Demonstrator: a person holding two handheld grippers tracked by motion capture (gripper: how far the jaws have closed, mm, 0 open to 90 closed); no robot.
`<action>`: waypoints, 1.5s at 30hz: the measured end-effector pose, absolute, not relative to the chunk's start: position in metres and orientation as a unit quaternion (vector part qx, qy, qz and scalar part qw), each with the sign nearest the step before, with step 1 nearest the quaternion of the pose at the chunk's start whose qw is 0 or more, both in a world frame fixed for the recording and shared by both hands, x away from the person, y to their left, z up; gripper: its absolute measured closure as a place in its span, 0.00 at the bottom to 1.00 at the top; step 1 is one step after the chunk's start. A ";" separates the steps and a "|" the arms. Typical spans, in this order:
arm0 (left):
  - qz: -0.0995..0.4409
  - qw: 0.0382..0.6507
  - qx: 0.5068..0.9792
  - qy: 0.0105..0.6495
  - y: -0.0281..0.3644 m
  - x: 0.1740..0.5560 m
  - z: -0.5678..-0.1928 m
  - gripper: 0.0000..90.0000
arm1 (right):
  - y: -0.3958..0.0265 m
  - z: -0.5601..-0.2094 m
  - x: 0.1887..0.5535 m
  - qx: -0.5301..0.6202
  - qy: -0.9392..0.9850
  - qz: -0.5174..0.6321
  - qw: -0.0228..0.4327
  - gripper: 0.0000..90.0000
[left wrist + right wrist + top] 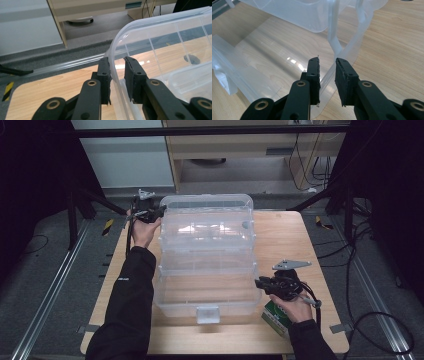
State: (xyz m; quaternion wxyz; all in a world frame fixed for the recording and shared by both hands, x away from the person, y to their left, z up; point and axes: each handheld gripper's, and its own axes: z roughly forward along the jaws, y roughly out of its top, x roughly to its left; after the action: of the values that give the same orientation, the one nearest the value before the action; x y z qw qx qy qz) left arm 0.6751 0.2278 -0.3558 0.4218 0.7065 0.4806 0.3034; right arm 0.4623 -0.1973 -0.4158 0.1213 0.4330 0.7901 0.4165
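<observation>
A clear plastic storage box (207,292) stands open on the wooden table, its lid (207,227) tipped up at the far side and a tray level in between. My left gripper (161,211) is at the lid's far left corner. In the left gripper view the lid rim (113,72) runs between the jaws of the left gripper (117,61); it lies against one pad and a gap shows at the other. My right gripper (257,282) is at the base's right edge. In the right gripper view the right gripper (327,61) has its pads closed on the base rim (352,53).
A green and white carton (275,317) lies on the table (280,240) under my right hand. The box's white latch (208,314) faces the near edge. Beyond the table are a pale cabinet (250,145), cables on the floor and dark frame legs at both sides.
</observation>
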 end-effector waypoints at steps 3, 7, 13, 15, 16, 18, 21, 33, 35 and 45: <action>0.304 0.419 0.706 0.483 0.228 0.677 -0.359 0.83 | -0.198 -0.416 0.462 0.433 0.790 0.417 0.121 0.82; 0.303 0.417 0.707 0.485 0.228 0.680 -0.362 0.83 | -0.197 -0.416 0.462 0.433 0.790 0.417 0.121 0.82; 0.315 0.415 0.708 0.477 0.229 0.681 -0.365 0.88 | -0.197 -0.416 0.462 0.433 0.790 0.416 0.121 0.82; 0.311 0.432 0.697 0.481 0.232 0.680 -0.362 0.87 | -0.197 -0.416 0.463 0.432 0.791 0.415 0.120 0.82; 0.307 0.431 0.697 0.483 0.234 0.680 -0.362 0.83 | -0.198 -0.416 0.463 0.432 0.791 0.416 0.120 0.81; 0.309 0.427 0.696 0.487 0.238 0.678 -0.362 0.81 | -0.197 -0.416 0.462 0.432 0.790 0.418 0.118 0.82; 0.315 0.408 0.704 0.488 0.245 0.668 -0.362 0.79 | -0.197 -0.415 0.462 0.433 0.792 0.415 0.117 0.81; 0.295 0.434 0.692 0.496 0.292 0.589 -0.372 0.68 | -0.199 -0.416 0.465 0.436 0.790 0.417 0.107 0.80; 0.293 0.425 0.697 0.497 0.296 0.572 -0.379 0.68 | -0.198 -0.415 0.465 0.437 0.791 0.414 0.107 0.80; 0.264 0.443 0.701 0.493 0.302 0.502 -0.415 0.61 | -0.197 -0.414 0.465 0.438 0.794 0.408 0.109 0.80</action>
State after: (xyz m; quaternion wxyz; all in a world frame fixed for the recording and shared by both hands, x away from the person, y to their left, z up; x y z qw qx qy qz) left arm 0.5023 0.3017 -0.4154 0.4432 0.7009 0.4927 0.2639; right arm 0.4655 -0.1969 -0.4142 0.1092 0.4375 0.7939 0.4079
